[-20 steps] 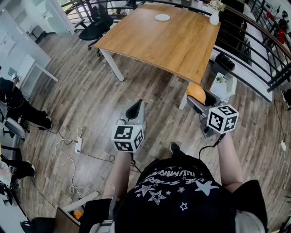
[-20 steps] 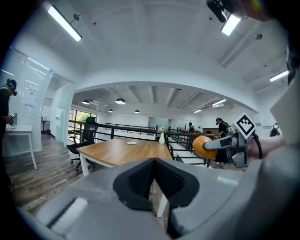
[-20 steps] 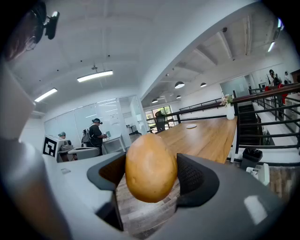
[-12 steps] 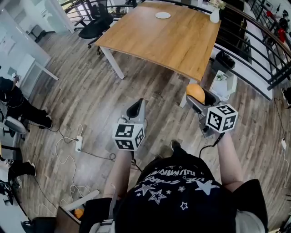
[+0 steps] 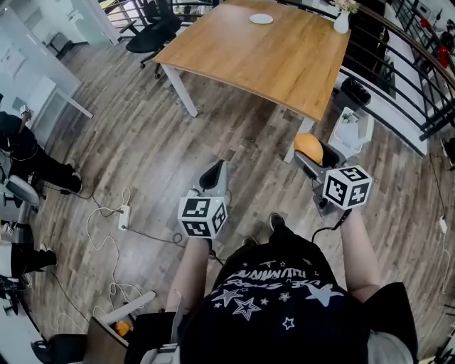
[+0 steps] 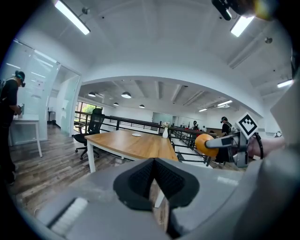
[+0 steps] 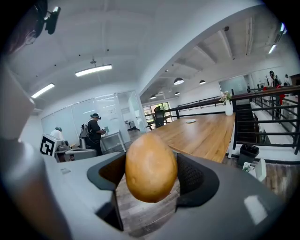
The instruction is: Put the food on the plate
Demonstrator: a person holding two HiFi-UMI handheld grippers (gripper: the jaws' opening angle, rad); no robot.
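Observation:
A yellow-brown potato (image 7: 151, 167) sits between the pads of my right gripper (image 5: 311, 151), which is shut on it; the same potato (image 5: 308, 145) shows orange in the head view and small at the right of the left gripper view (image 6: 205, 143). My left gripper (image 5: 213, 174) is shut with nothing in it, its black pads (image 6: 154, 180) touching. A small white plate (image 5: 261, 19) lies at the far end of the wooden table (image 5: 263, 64). It also appears tiny on the tabletop in both gripper views (image 6: 136, 135) (image 7: 190, 121). Both grippers hang over the floor, short of the table.
A white vase (image 5: 341, 21) stands at the table's far right corner. Black railing (image 5: 398, 78) runs along the right, with a white box (image 5: 353, 128) on the floor by it. Office chairs (image 5: 153, 32) stand at the table's left. Cables and a power strip (image 5: 122, 217) lie on the floor at left.
The whole view has shifted a little: the table and floor slid slightly down and right in the head view. Both grippers keep their hold and spacing.

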